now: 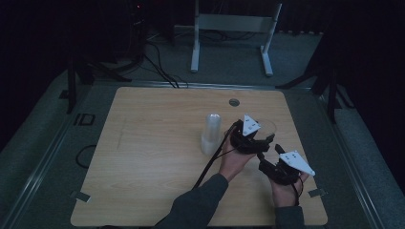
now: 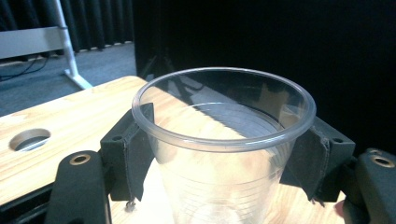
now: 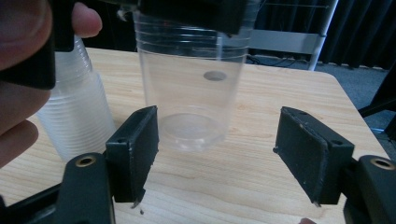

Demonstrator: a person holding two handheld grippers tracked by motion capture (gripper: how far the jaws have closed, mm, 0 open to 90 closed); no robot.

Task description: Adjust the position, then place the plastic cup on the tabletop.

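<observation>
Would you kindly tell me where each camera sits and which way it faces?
High view: above the person's side, looking forward and down on the table; forearms, left tongs and right tongs show.
Left gripper view: rides the left tongs, looking along its jaws, shut on the clear cup.
Right gripper view: rides the right tongs, open, facing that cup; fingers show.
Shared: the cup and the table's round hole.

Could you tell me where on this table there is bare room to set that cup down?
The table's whole left half, from the cup stack to the left edge, is bare, as is the near edge. It is crowded right of the stack, where the left gripper holds the cup beside the open right gripper.
</observation>
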